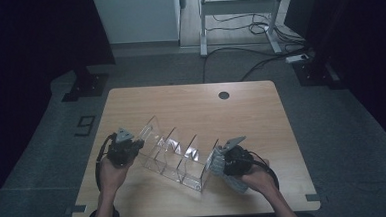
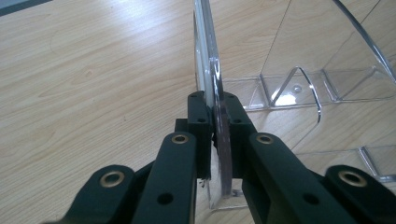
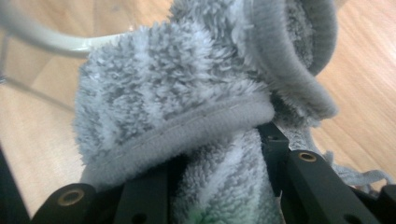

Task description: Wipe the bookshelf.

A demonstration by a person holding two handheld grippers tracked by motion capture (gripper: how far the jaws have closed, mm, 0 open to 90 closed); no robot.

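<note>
Clear acrylic rack getting a wipe-down on the wooden table (image 1: 261, 110)

The left gripper (image 1: 133, 145) is pinching the end wall of the clear divider rack (image 1: 176, 154), jaws clamped tight on the thin panel, rack sitting mid-table. At the rack's right end, the right gripper (image 1: 219, 162) is gripping a bunched grey fluffy cloth (image 3: 187, 93), pressing it against that end.

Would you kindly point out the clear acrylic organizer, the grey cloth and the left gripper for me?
clear acrylic organizer (image 1: 176, 154), high view, on a middle divider.
grey cloth (image 3: 182, 88), right gripper view, on the fluffy striped face above the jaws.
left gripper (image 2: 217, 116), left gripper view, between the fingertips clamped on the organizer's end panel.
</note>
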